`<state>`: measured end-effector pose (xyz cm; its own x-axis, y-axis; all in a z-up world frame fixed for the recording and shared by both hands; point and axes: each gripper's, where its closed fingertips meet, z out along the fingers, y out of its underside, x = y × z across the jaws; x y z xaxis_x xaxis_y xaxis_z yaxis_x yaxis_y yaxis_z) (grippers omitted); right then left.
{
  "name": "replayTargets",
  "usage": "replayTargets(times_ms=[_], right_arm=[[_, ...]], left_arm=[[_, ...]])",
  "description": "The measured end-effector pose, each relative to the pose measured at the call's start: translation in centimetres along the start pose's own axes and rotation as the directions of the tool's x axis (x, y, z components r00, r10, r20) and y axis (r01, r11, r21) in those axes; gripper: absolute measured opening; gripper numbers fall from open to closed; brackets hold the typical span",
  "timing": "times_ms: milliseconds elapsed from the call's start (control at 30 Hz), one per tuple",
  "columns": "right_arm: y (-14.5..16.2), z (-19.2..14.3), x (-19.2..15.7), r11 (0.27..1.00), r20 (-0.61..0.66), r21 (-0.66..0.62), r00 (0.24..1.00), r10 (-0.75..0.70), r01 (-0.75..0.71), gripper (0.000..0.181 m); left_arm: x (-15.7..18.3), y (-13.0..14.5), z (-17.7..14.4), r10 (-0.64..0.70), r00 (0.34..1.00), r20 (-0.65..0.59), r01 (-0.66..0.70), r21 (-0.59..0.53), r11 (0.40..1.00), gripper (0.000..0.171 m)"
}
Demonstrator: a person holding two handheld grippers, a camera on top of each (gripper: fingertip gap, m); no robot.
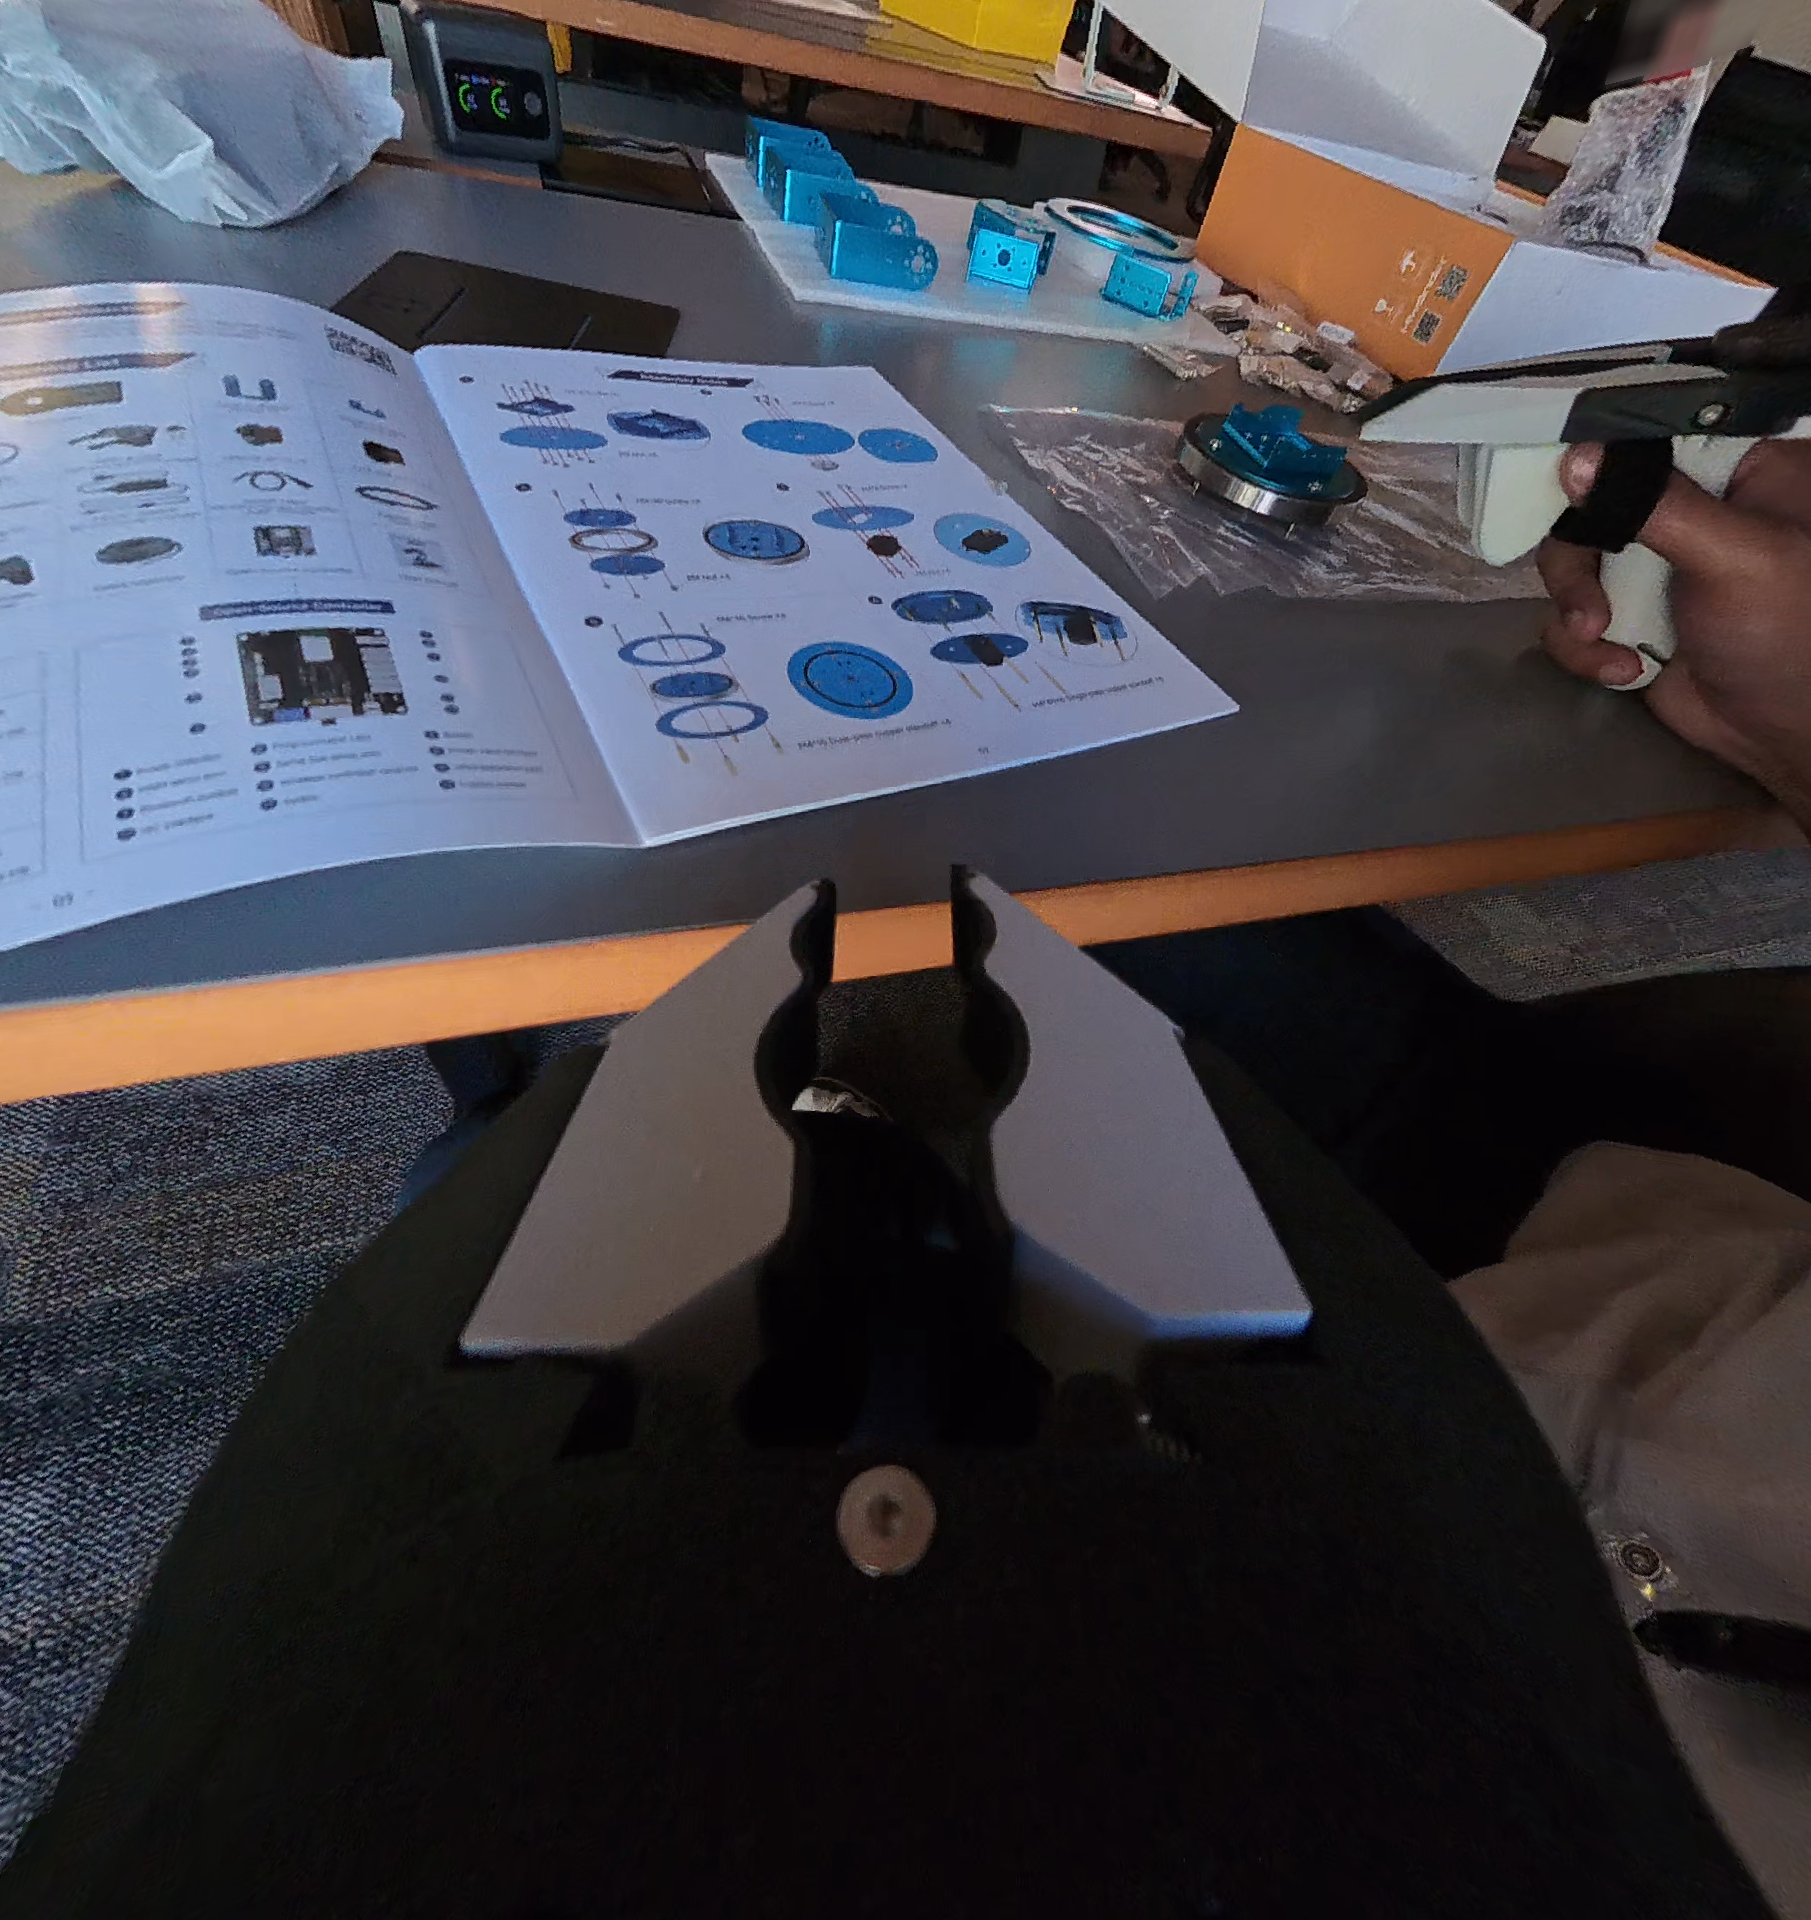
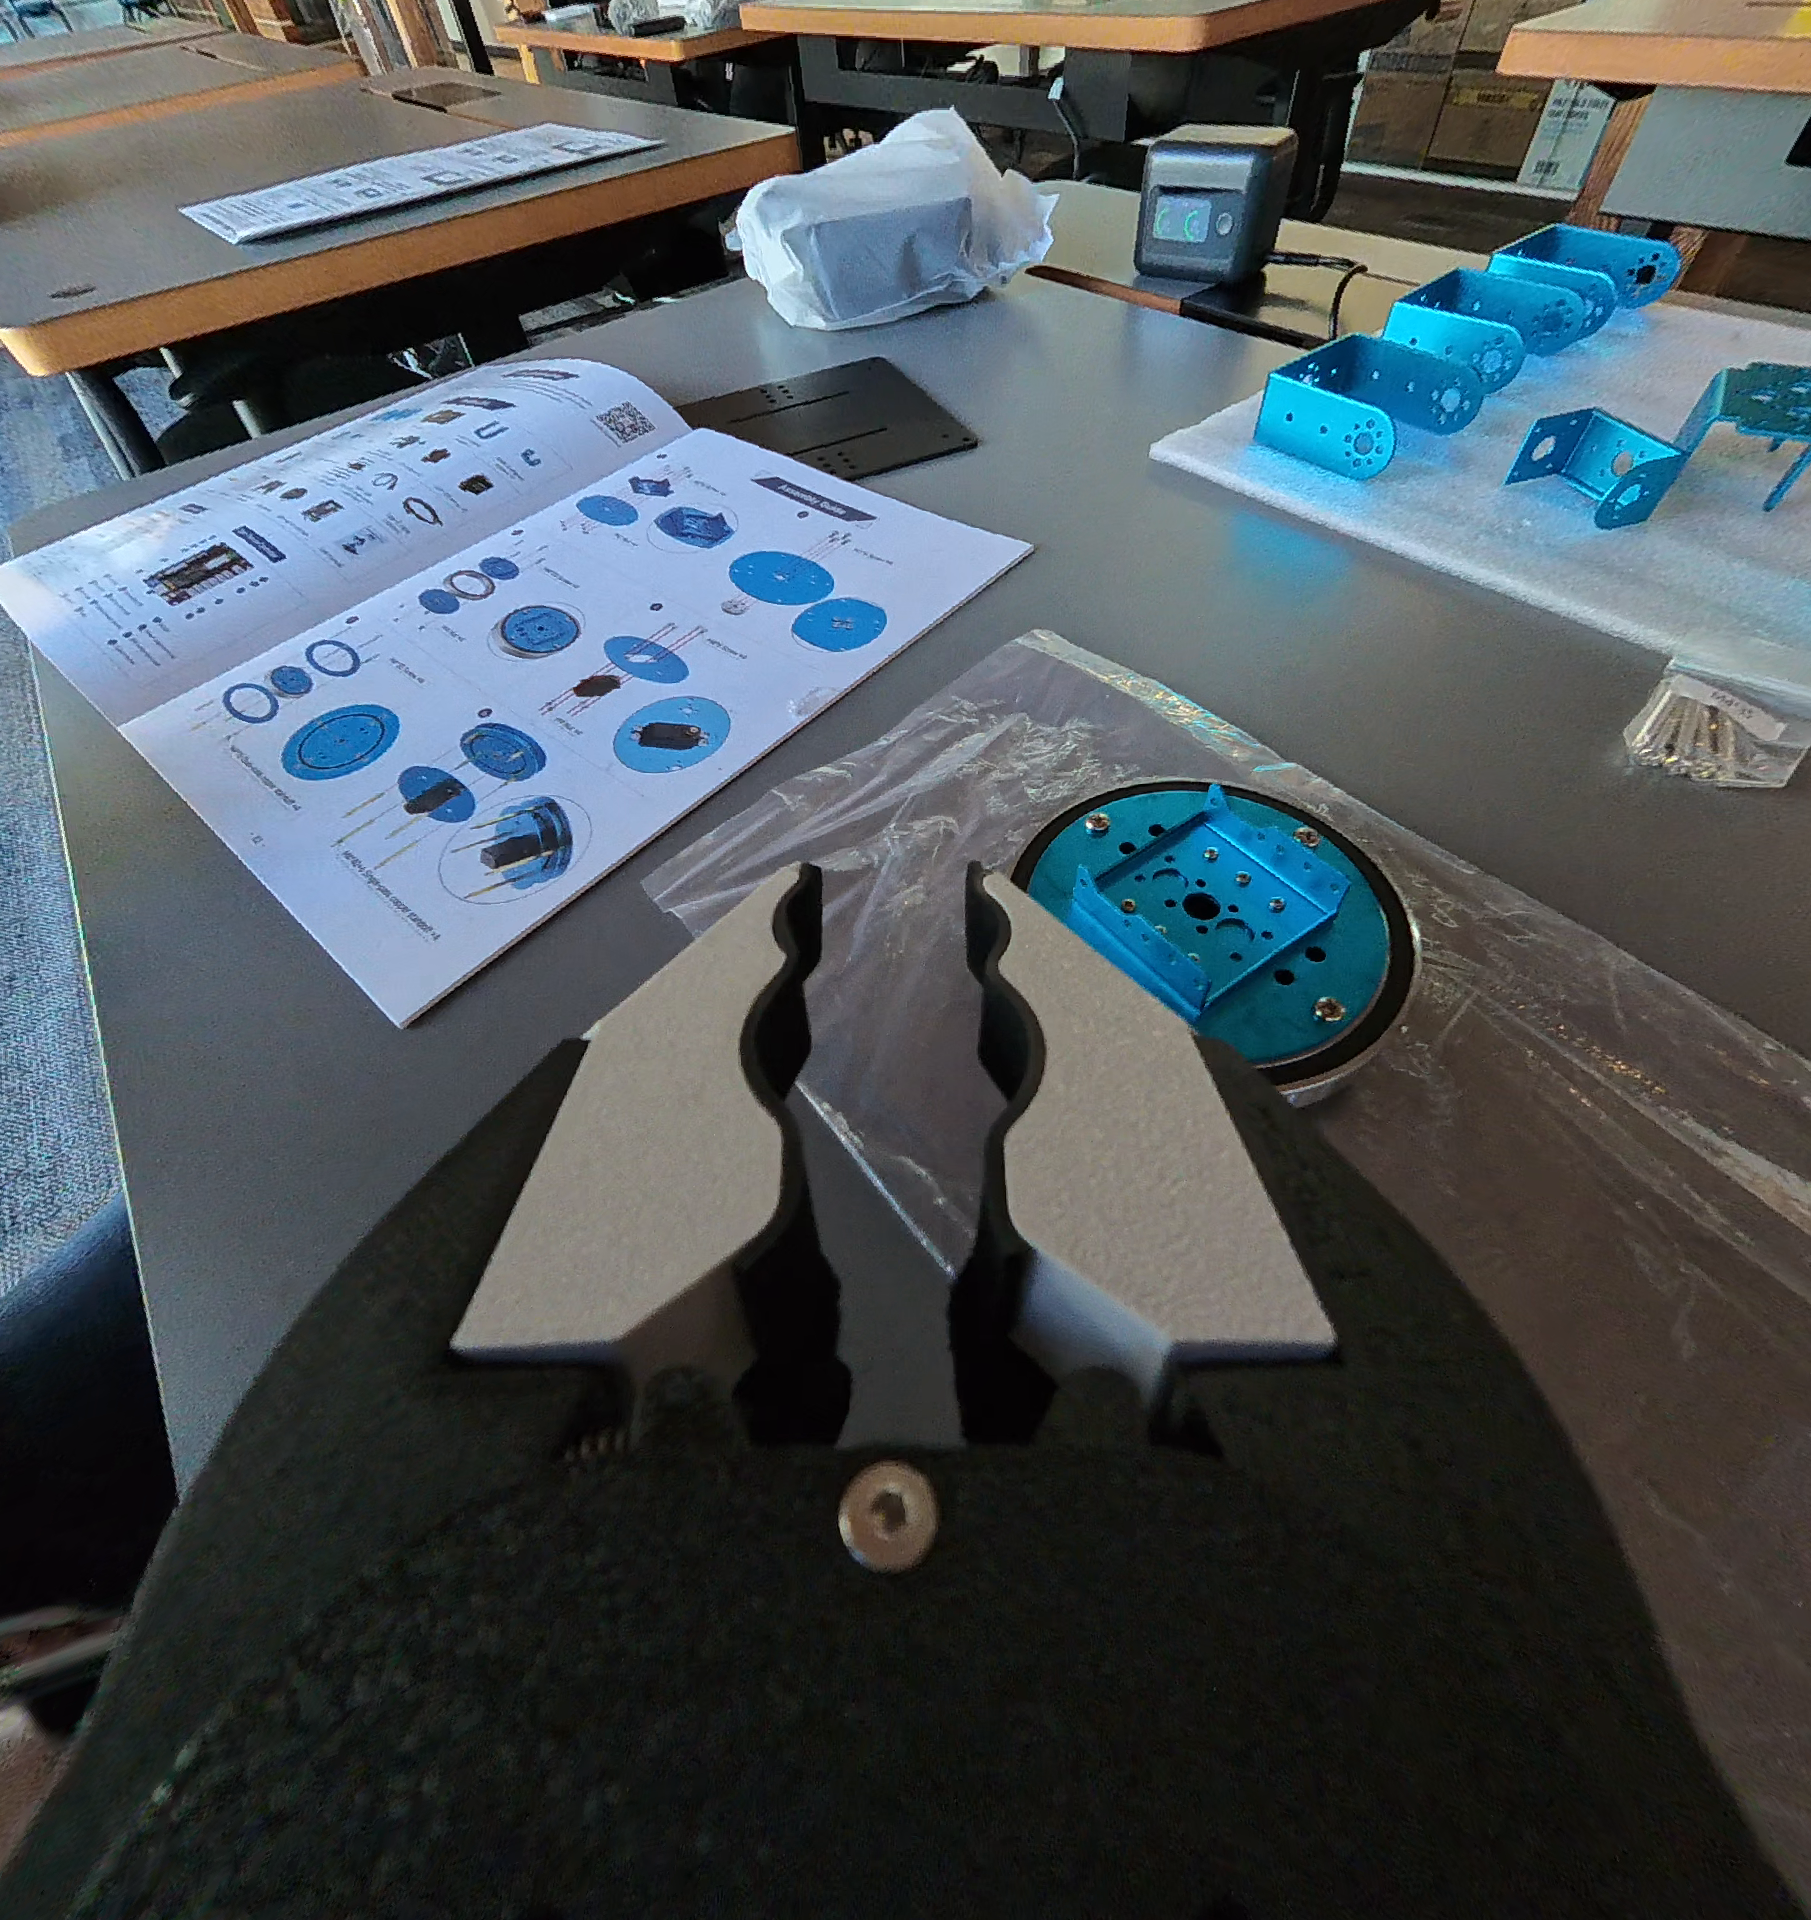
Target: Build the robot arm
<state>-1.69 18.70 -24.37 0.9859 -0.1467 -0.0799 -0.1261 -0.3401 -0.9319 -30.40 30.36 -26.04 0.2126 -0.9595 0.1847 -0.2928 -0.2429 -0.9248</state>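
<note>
**Both grippers empty, base untouched**

My left gripper (image 1: 893, 883) hangs spread off the tabletop (image 1: 1296, 748) edge, holding nothing. My right gripper (image 2: 893, 883), also spread and empty, hovers over the plastic bag (image 2: 1503, 1091), just beside the blue round base (image 2: 1213, 914) lying on it. The manual (image 2: 527, 665) lies open.

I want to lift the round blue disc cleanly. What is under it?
The round blue disc rests on a clear plastic bag spread over the grey table. A silver ring shows around its base; the underside itself is hidden.
</note>
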Motion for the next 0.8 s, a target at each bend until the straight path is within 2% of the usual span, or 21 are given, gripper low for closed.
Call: replayTargets(times_ms=[200,500,667,800], right_arm=[[0.3,-0.2,-0.4,1.000,0.019,-0.013,1.000,0.009,-0.008,0.025],[2.5,-0.3,-2.9,0.983,0.055,-0.130,0.991,-0.123,0.129,0.028],[4.3,-1.2,-3.3,0.964,0.064,-0.211,0.987,-0.149,0.159,0.035],[4.8,-2.3,-2.8,0.959,0.053,-0.223,0.984,-0.167,0.175,0.035]], left_arm=[[1.8,1.2,-0.5,0.003,1.000,0.006,-0.003,0.007,1.000,0.022],[7.4,1.9,-0.9,0.058,0.998,-0.032,-0.057,0.032,0.998,0.021],[9.3,1.0,-1.4,0.100,0.994,-0.045,-0.097,0.079,0.992,0.021],[10.0,0.4,-1.7,0.131,0.990,-0.050,-0.125,0.105,0.987,0.022]])
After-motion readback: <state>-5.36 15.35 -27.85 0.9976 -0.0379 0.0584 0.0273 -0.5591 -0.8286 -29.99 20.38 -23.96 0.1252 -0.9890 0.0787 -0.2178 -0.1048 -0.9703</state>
